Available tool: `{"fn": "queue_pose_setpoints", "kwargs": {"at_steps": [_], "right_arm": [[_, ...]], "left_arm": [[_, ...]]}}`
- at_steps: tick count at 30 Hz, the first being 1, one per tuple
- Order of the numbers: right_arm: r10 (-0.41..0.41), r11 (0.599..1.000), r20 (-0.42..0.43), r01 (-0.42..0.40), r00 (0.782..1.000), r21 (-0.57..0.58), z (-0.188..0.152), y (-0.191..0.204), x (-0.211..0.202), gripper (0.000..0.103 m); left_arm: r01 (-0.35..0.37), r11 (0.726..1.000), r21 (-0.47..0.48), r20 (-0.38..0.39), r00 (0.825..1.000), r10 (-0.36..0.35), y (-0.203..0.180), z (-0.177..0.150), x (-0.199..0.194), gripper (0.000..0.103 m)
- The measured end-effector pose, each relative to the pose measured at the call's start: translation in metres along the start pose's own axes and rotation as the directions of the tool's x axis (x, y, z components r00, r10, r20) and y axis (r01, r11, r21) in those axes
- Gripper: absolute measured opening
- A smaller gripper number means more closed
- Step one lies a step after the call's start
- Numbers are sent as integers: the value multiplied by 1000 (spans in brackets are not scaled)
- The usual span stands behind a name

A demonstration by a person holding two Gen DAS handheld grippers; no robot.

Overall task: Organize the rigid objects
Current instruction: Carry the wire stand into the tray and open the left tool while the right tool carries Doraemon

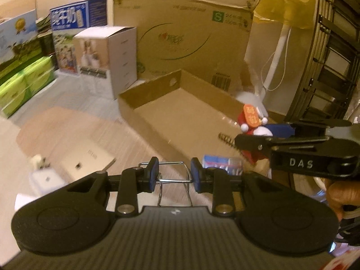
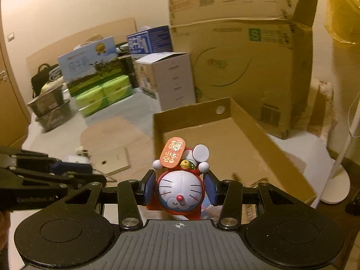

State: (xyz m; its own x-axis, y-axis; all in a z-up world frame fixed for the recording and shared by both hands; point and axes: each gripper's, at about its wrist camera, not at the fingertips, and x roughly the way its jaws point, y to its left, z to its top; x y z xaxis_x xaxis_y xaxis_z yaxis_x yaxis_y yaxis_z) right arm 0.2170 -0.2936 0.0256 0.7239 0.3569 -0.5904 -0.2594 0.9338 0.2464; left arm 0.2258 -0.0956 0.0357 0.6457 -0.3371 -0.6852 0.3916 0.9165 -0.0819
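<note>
glossy plastic cat figurine (image 2: 180,193), shiny metal wire rack (image 1: 174,180), matt cardboard tray (image 1: 180,117), matt black fingers (image 1: 153,173)

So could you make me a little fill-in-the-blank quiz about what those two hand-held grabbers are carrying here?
1. The right gripper is shut on a red and white cat ______.
2. The left gripper is shut on a shiny ______ rack.
3. Just ahead of both lies a shallow cardboard tray, which looks ______ inside.
4. The pads on the grippers' fingers are ______ in colour.

Missing words: figurine; wire; empty; blue
</note>
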Motion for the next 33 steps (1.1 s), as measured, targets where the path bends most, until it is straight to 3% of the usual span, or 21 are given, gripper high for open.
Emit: {"fn": "queue_pose_setpoints", "kwargs": {"at_steps": [14, 25, 28, 33], "right_arm": [[-47, 998, -41, 46, 998, -34, 25, -65, 36, 46], [-62, 998, -73, 60, 995, -28, 29, -90, 66, 46], [-62, 998, -80, 61, 995, -24, 29, -92, 70, 46], [-58, 998, -92, 56, 994, -22, 26, -91, 73, 46]], "left_arm": [[74, 997, 25, -5, 997, -74, -23, 55, 69, 27], [76, 997, -9, -32, 997, -76, -12, 63, 116, 28], [48, 999, -19, -21, 999, -48, -9, 62, 118, 51], [22, 998, -57, -1, 1000, -22, 5, 58, 106, 52]]}}
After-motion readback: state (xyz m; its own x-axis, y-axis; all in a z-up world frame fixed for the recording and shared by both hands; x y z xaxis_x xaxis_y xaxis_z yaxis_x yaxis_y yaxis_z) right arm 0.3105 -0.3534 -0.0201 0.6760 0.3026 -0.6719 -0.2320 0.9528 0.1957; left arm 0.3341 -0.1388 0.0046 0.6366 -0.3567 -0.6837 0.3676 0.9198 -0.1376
